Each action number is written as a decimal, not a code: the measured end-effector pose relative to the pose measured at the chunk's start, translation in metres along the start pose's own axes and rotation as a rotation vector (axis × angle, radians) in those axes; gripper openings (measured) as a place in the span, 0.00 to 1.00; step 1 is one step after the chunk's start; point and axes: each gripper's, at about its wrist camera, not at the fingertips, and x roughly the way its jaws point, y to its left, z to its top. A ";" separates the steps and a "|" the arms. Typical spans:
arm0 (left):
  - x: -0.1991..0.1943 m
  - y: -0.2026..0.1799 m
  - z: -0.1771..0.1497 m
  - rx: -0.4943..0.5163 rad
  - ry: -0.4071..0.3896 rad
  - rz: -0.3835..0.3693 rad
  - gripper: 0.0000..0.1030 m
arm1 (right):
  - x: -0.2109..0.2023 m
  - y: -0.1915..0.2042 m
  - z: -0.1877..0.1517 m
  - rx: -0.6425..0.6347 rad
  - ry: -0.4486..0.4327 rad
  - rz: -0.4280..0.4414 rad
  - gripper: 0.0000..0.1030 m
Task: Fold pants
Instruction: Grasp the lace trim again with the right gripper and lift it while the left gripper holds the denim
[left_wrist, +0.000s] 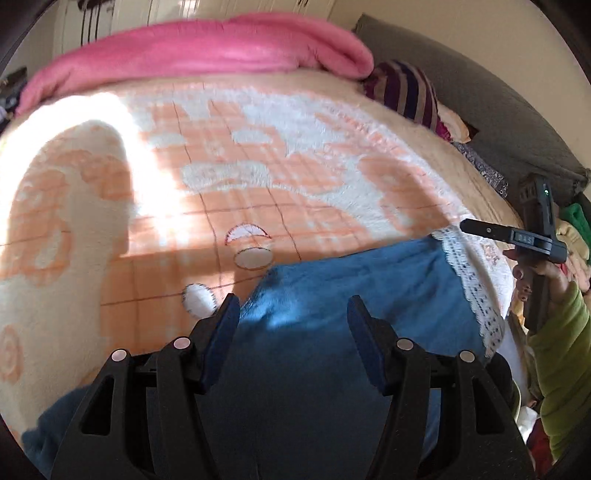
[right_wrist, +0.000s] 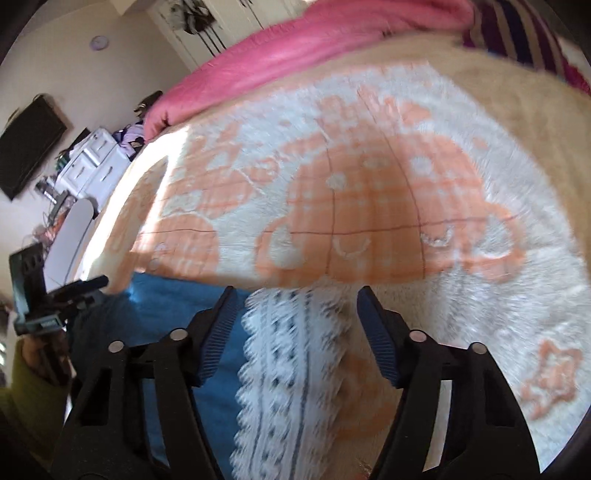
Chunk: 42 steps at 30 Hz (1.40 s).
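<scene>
The blue pants (left_wrist: 354, 280) lie on the bed's near edge, with a white lace trim (left_wrist: 476, 288) along their right side. My left gripper (left_wrist: 293, 308) is open just above the blue cloth, holding nothing. My right gripper (right_wrist: 295, 299) is open over the lace trim (right_wrist: 284, 354), with the blue pants (right_wrist: 177, 295) to its left. The right gripper also shows in the left wrist view (left_wrist: 480, 229), off the pants' right edge. The left gripper shows in the right wrist view (right_wrist: 88, 286) at the far left.
The bed carries a fuzzy peach and white blanket (left_wrist: 258, 177) with a pink blanket (left_wrist: 207, 48) rolled at the far end and a striped pillow (left_wrist: 410, 92) at the right. A white dresser (right_wrist: 92, 162) and a dark screen (right_wrist: 29, 144) stand beyond the bed.
</scene>
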 end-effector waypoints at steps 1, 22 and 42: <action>0.009 0.003 0.002 -0.005 0.012 0.008 0.58 | 0.010 -0.002 0.002 -0.002 0.025 0.013 0.51; 0.037 -0.013 0.024 0.068 -0.036 -0.060 0.09 | -0.009 0.029 0.001 -0.248 -0.102 -0.019 0.15; 0.024 -0.004 -0.002 0.047 -0.102 0.052 0.55 | -0.067 -0.014 -0.057 -0.037 -0.162 -0.070 0.51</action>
